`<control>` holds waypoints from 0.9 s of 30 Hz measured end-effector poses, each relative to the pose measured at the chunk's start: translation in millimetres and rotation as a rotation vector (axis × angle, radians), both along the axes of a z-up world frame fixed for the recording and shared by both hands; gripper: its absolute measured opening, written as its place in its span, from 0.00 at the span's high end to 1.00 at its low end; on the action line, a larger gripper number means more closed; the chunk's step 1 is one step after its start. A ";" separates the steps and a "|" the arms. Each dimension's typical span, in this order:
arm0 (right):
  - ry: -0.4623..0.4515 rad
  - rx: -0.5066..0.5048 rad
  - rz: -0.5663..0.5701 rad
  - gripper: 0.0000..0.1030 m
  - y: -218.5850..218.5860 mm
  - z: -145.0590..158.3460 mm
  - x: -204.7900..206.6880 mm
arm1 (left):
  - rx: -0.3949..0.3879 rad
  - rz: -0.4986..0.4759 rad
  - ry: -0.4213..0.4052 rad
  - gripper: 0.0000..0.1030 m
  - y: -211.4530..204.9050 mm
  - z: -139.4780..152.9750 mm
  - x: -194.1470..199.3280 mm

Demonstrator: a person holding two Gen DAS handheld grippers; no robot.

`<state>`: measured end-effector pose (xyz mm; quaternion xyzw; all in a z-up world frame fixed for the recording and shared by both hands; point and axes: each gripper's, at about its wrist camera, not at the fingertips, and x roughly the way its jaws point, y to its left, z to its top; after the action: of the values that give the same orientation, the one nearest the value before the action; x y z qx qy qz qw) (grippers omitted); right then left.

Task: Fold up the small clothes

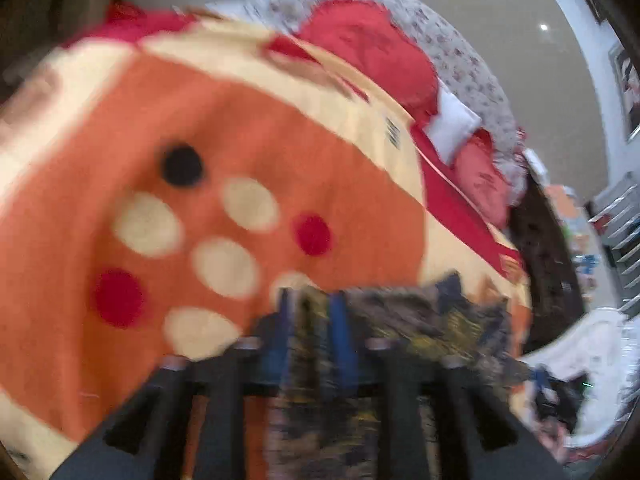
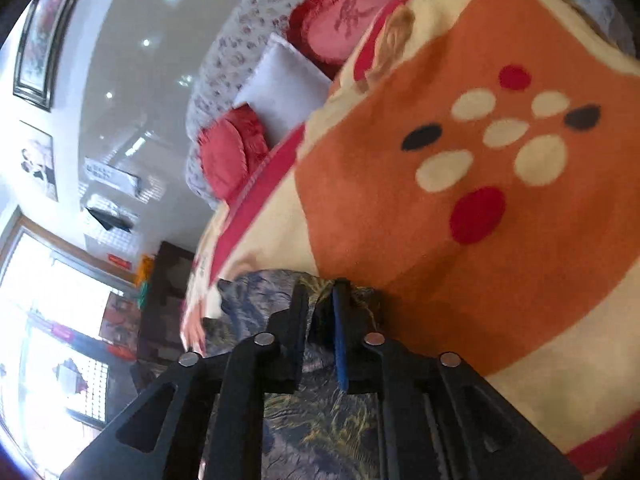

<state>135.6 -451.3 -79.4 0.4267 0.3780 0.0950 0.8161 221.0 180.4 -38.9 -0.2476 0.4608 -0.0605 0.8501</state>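
Note:
A small dark garment with a blue, grey and yellow pattern point(image 1: 424, 320) lies over the near edge of an orange and cream blanket point(image 1: 280, 140). My left gripper point(image 1: 310, 308) is shut on this garment, whose cloth runs between the fingers and down under them. The left wrist view is blurred by motion. In the right wrist view the same patterned garment point(image 2: 316, 424) spreads under my right gripper point(image 2: 320, 294), which is shut on a fold of it at the blanket's point(image 2: 460, 240) near edge.
The blanket covers a bed with red cushions point(image 1: 372, 48), a white pillow point(image 1: 452, 124) and a floral headboard point(image 1: 472, 64). Dark wooden furniture point(image 1: 548, 264) stands beside the bed. A bright window point(image 2: 52, 320) and framed pictures point(image 2: 36, 40) are on the wall.

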 end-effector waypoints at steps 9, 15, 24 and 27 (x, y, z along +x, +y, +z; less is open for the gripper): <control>-0.103 -0.389 0.129 0.94 56.5 68.6 -20.4 | 0.238 -0.124 -0.133 0.62 -79.4 40.0 -58.1; 0.071 -0.722 0.277 0.94 157.3 26.2 7.7 | 0.344 -0.244 0.053 0.83 -155.2 -21.6 -56.9; 0.136 -0.693 0.224 0.88 152.4 24.6 41.7 | 0.282 -0.085 -0.009 0.82 -125.9 37.9 24.4; -0.168 -0.706 0.053 0.88 124.4 88.5 37.3 | 0.259 0.058 -0.121 0.60 -93.7 81.5 24.7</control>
<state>172.9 -326.9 9.1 0.0995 0.3303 0.0147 0.9385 245.8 86.7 42.6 -0.1450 0.4052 0.0093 0.9026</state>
